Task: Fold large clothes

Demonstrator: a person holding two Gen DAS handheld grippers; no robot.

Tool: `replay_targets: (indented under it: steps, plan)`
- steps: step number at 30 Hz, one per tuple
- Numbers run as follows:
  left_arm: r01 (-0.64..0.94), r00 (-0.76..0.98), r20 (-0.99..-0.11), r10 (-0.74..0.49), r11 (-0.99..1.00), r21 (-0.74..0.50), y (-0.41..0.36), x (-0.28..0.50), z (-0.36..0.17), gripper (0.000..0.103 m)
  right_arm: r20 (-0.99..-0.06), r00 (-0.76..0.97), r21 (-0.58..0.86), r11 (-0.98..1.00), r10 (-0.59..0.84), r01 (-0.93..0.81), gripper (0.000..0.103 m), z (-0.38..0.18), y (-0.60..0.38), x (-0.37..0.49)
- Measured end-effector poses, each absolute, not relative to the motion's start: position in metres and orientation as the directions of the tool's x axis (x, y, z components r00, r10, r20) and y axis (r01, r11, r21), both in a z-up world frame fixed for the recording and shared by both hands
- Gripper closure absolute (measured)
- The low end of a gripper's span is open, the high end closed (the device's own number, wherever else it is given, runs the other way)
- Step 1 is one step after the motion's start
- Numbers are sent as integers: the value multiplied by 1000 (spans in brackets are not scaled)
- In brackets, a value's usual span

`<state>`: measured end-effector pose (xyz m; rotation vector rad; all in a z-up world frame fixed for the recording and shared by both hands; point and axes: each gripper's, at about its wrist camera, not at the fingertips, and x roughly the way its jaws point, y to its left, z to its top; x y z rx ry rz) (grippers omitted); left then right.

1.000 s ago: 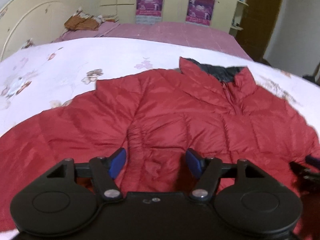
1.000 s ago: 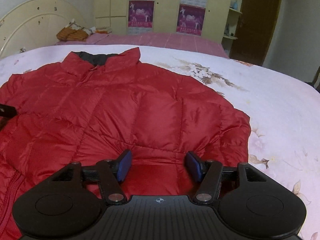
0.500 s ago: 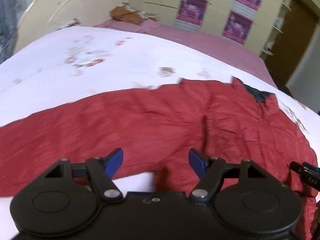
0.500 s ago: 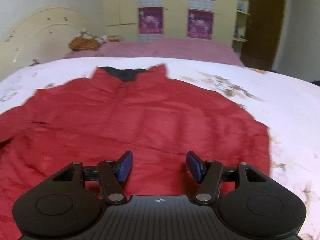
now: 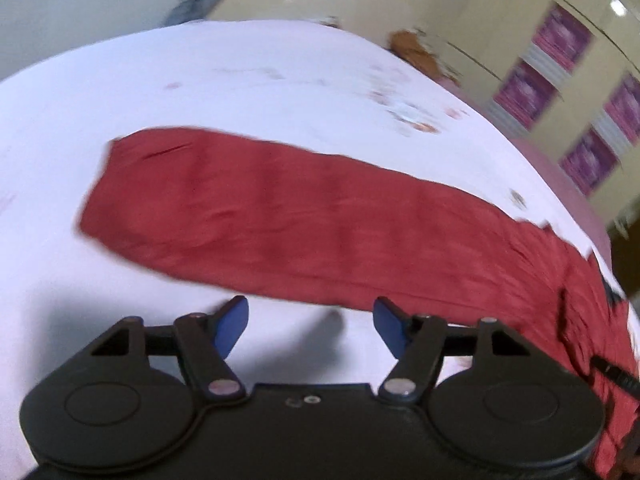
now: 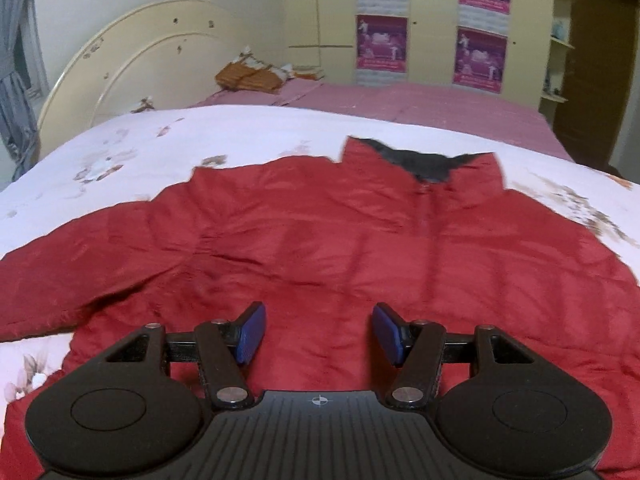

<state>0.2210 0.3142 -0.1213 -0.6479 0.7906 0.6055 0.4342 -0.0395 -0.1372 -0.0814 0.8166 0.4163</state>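
With both grippers' jaws apart and empty, the left gripper (image 5: pixel 308 326) should pinch the red quilted jacket's (image 6: pixel 320 248) sleeve cuff (image 5: pixel 108 192) at ten o'clock; the right gripper (image 6: pixel 318 334) steadies the body.

I can read nothing here. Far ahead of my right claw, past the bed, four purple posters (image 6: pixel 382 42) hang on the cream wardrobe doors (image 6: pixel 432 20), and each carries pale lines of print that are too small and soft for me to make out. From my left claw the same posters (image 5: pixel 524 94) slide by up and to the right, smeared with blur, and no letter or number on them can be told.
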Motion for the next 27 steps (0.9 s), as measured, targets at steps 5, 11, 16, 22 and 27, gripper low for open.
replay_targets:
  steps: [5, 11, 16, 22, 27]
  plan:
    - [-754, 574, -779, 251, 532, -384, 344, 194, -134, 45, -751, 603, -9, 907, 271, -420, 44, -156, -20, 439]
    - [-765, 619, -729, 293, 434, -475, 373, 193, -140, 45, -744, 611, -8, 911, 270, -412, 44, -154, -21, 440]
    - [-782, 614, -702, 362, 399, -478, 381, 203, -144, 67, -745, 617, -23, 914, 254, -404, 44, -162, -19, 439]
    - [-769, 635, -672, 381, 399, -500, 383, 208, -143, 98, -746, 609, -5, 912, 270, -410, 44, -161, -20, 440]
    - [-663, 728, -580, 365, 588, -463, 356, 232, -101, 99, -736, 603, 45, 911, 307, -409, 44, -151, -29, 441]
